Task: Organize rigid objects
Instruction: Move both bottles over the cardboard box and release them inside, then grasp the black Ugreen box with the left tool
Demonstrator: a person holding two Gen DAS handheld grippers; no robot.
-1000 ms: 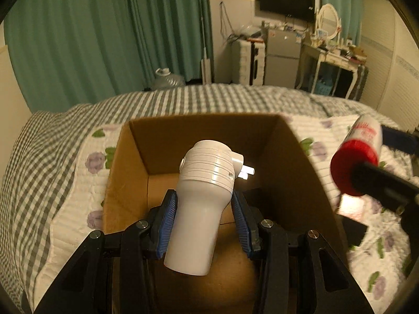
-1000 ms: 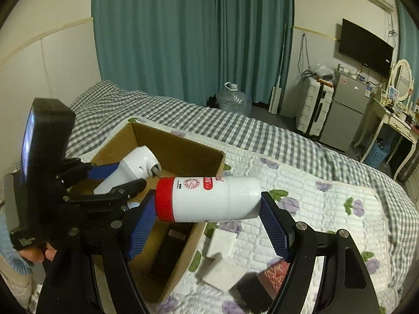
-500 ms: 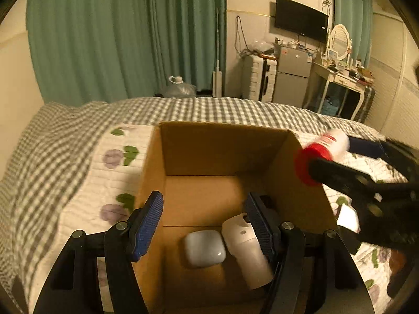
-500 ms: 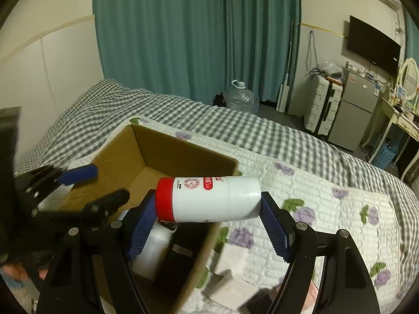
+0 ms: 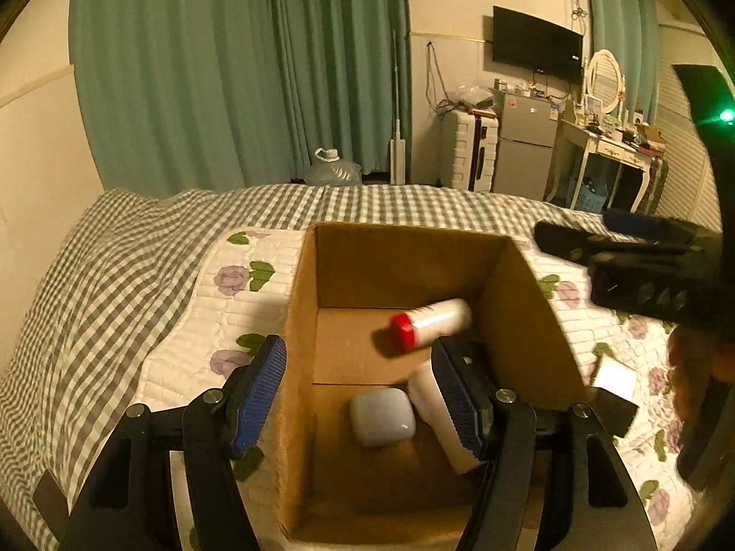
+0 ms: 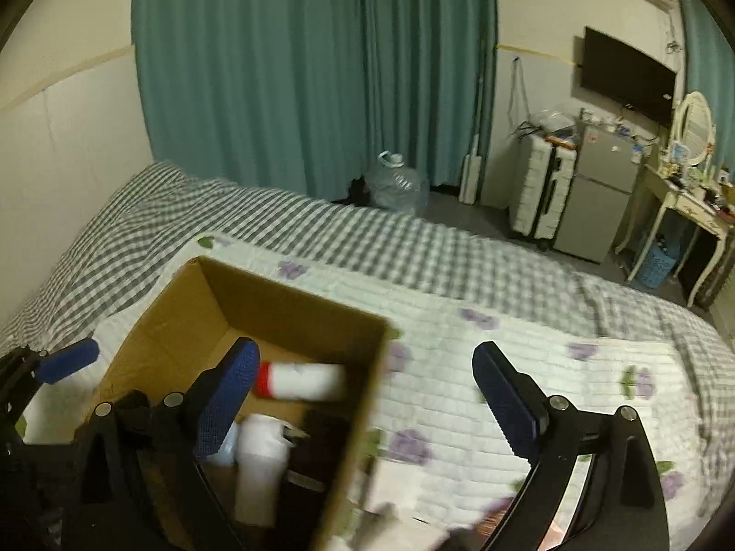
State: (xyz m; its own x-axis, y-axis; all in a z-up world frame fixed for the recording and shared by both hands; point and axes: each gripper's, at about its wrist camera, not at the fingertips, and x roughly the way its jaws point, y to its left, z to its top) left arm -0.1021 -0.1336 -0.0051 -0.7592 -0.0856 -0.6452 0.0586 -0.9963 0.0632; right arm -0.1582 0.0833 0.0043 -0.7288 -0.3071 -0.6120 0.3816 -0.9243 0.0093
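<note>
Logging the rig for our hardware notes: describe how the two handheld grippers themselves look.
Both match: the left gripper and right gripper have black angular plastic arms with silver screw heads, and each finger carries a blue ribbed pad. A green light glows on the right unit's dark body. No cables show.

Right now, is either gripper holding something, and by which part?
Nothing is held. The left gripper and right gripper are both open; the red-capped bottle is inside the cardboard box.
</note>
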